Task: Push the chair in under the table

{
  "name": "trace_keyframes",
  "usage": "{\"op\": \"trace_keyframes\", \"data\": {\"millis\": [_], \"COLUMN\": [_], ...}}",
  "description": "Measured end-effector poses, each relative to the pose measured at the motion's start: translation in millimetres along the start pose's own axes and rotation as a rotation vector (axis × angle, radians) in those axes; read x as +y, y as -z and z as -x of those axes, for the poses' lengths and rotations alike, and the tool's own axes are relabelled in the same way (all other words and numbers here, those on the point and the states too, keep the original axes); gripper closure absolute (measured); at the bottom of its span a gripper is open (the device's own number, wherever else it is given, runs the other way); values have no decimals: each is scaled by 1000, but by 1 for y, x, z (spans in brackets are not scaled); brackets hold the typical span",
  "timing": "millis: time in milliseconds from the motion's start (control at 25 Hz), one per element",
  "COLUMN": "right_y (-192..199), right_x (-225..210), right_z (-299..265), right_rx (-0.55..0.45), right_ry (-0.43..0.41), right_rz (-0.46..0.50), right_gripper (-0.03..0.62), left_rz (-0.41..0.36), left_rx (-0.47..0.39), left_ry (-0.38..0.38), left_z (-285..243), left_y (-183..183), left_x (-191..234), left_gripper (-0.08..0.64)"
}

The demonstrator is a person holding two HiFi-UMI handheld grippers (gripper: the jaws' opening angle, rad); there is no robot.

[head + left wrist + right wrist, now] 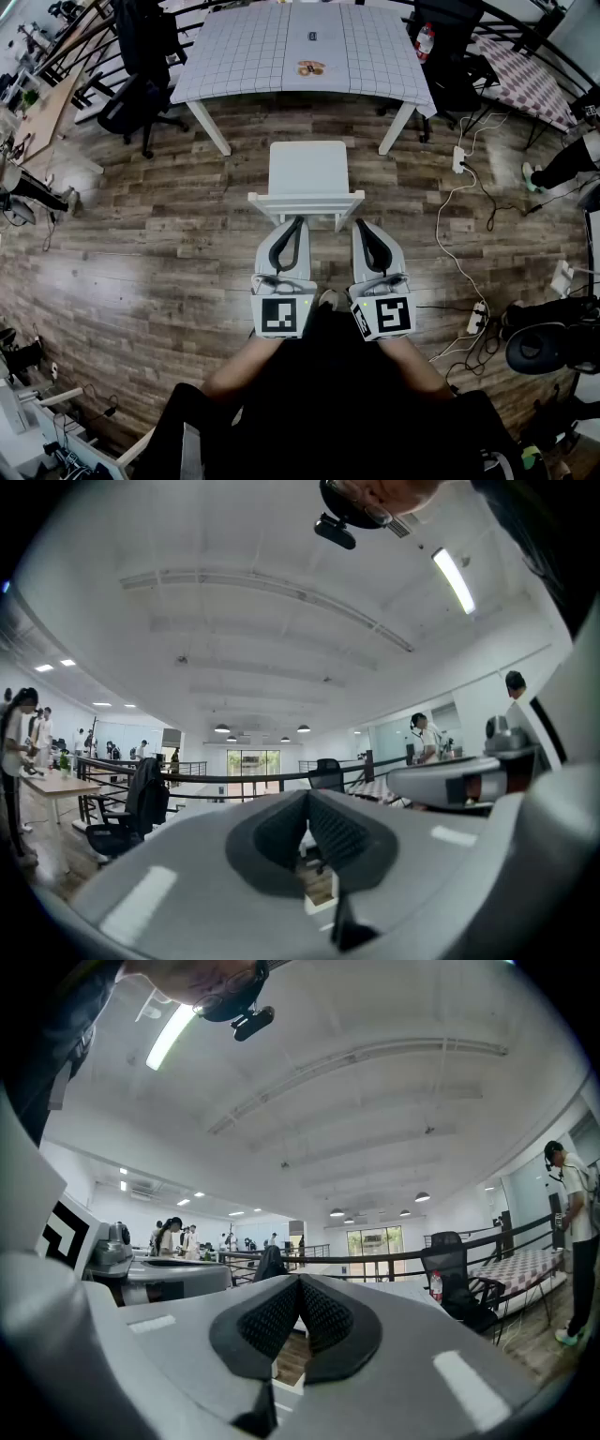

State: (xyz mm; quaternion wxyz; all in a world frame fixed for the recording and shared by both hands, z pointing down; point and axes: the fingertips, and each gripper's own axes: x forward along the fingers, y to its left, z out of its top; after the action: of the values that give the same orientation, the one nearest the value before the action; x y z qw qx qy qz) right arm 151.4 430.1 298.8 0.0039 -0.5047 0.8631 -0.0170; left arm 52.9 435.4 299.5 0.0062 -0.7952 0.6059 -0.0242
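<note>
So: left gripper [299, 221], jaws pressed together on nothing, tip at the left end of the chair [307, 169] back rail. The right gripper [360, 223] is likewise closed and empty at the right end (contact hard to confirm). Best imo: push w/ both evenly, level, straight fwd, so it doesn't yaw into a table [234, 56] leg. Chair's plain white w/ a square seat, standing just short of the table's near edge, centred btwn its front legs.

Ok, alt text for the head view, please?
From above, the left gripper and right gripper, both shut and empty, point side by side at the backrest of a white chair. It stands on wood floor, pulled out from a table with a checked cloth.
</note>
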Motion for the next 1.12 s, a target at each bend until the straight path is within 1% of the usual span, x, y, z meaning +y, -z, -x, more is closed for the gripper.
{"op": "trace_keyframes", "data": {"millis": [120, 240, 360, 480, 600, 800, 1000, 1120], "right_y": [2, 7, 17, 24, 30, 46, 50, 52], "right_x": [-5, -10, -21, -29, -33, -42, -57, -67], "right_z": [-1, -1, -1, -1, 2, -6, -27, -41], "right_rx": [-3, 9, 39, 58, 69, 100, 115, 137], "right_ry": [-17, -41, -27, -19, -20, -3, 22, 29], "right_rz": [-13, -44, -32, -61, -71, -98, -87, -78], "right_gripper": [595, 595, 595, 595, 595, 595, 595, 595], "left_rz": [-14, -16, -31, -48, -62, -60, -56, -47], "left_rx": [-14, -7, 5, -10, 2, 37, 49, 47], "left_ry": [-13, -38, -66, -97, -119, -119, -104, -111], "left_z": [-5, -5, -5, -6, -4, -14, -41, -58], "left_y": [0, 3, 9, 8, 10, 24, 34, 34], "left_x": [4, 10, 19, 28, 32, 35, 46, 55], "left_gripper": [551, 551, 551, 551, 551, 551, 551, 551]}}
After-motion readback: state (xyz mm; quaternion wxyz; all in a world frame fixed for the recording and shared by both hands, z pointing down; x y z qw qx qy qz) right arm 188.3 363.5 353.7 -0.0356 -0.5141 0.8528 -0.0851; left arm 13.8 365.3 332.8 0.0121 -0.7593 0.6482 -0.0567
